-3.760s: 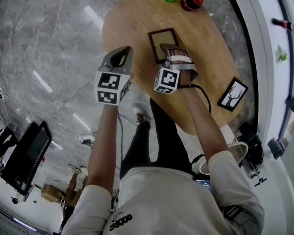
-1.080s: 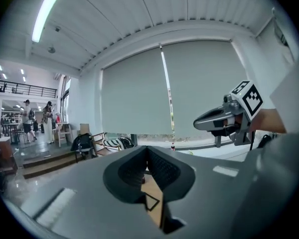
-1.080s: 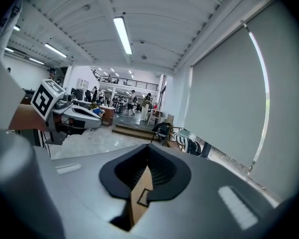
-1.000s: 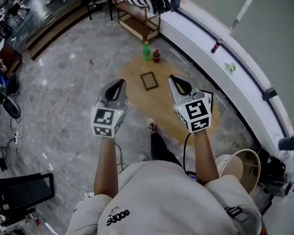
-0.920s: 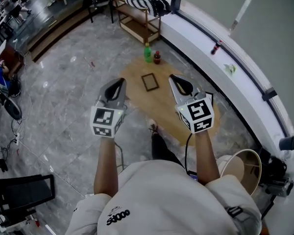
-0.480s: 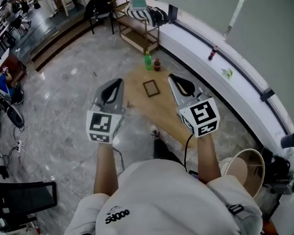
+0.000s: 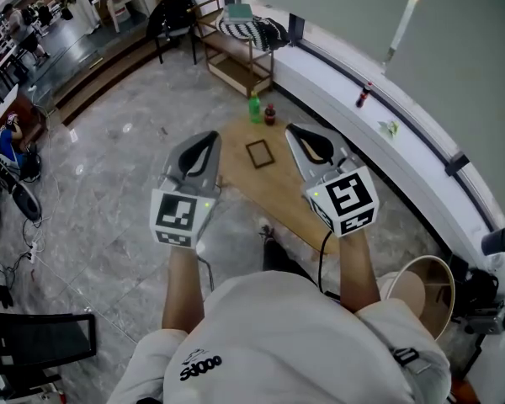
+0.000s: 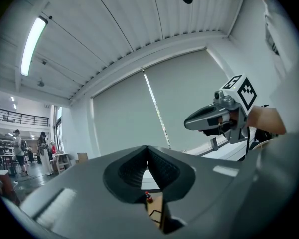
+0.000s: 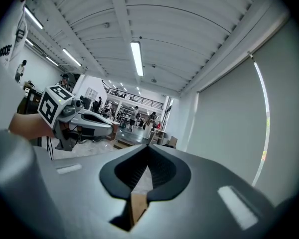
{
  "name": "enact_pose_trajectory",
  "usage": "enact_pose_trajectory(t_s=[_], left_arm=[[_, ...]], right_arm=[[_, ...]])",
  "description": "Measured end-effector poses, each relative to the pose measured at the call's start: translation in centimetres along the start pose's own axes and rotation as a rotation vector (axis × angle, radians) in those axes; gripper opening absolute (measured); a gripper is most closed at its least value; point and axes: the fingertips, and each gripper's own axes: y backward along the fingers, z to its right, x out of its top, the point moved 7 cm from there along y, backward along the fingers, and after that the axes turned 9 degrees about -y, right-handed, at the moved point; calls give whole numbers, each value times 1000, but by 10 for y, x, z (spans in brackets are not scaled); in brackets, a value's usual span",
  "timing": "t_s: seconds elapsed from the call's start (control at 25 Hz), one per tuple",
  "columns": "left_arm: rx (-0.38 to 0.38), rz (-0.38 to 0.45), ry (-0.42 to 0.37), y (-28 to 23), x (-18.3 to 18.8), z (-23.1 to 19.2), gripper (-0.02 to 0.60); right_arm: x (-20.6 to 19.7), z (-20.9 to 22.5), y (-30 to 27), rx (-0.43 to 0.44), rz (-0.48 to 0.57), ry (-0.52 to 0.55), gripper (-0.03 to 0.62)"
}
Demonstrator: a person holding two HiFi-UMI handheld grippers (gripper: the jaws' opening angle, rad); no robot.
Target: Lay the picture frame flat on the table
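Well above the flat frame [image 7: 258, 153], left gripper [image 7: 207, 138] and right gripper [image 7: 298, 131] are clenched, empty. Dropping back carelessly could knock it askew.

The picture frame [image 7: 258, 153] is small and rectangular, with a dark border. It lies flat on the oval wooden table [image 7: 273, 194], around its middle, a little turned.

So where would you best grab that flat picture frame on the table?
Probably one edge rail of the picture frame, coming from above: it lies flat on the table, so only its thin border offers the jaws something to pinch.
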Motion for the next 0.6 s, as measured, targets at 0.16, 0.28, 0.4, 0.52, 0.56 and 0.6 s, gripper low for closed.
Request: enact_pose_trajectory(t_s=[0.16, 0.28, 0.4, 0.52, 0.56, 0.6], left_arm=[[0, -2, 0, 5, 0, 1, 10], [0, -5, 2, 8, -1, 0, 10], [-3, -5, 8, 9, -1, 1, 10], [-13, -1, 6, 9, 0, 5, 10], [-16, 0, 5, 9, 0, 6, 10], [-18, 0, 4, 9, 0, 7, 11]], right_arm=[[-3, -2, 2, -7, -5, -9, 3], [-5, -5, 2, -14, -12, -15, 3], [-7, -6, 3, -20, -22, -16, 3], [-9, -6, 6, -25, -23, -16, 3], [-9, -6, 7, -27, -23, -16, 3], [-10, -5, 7, -28, -23, -14, 3]])
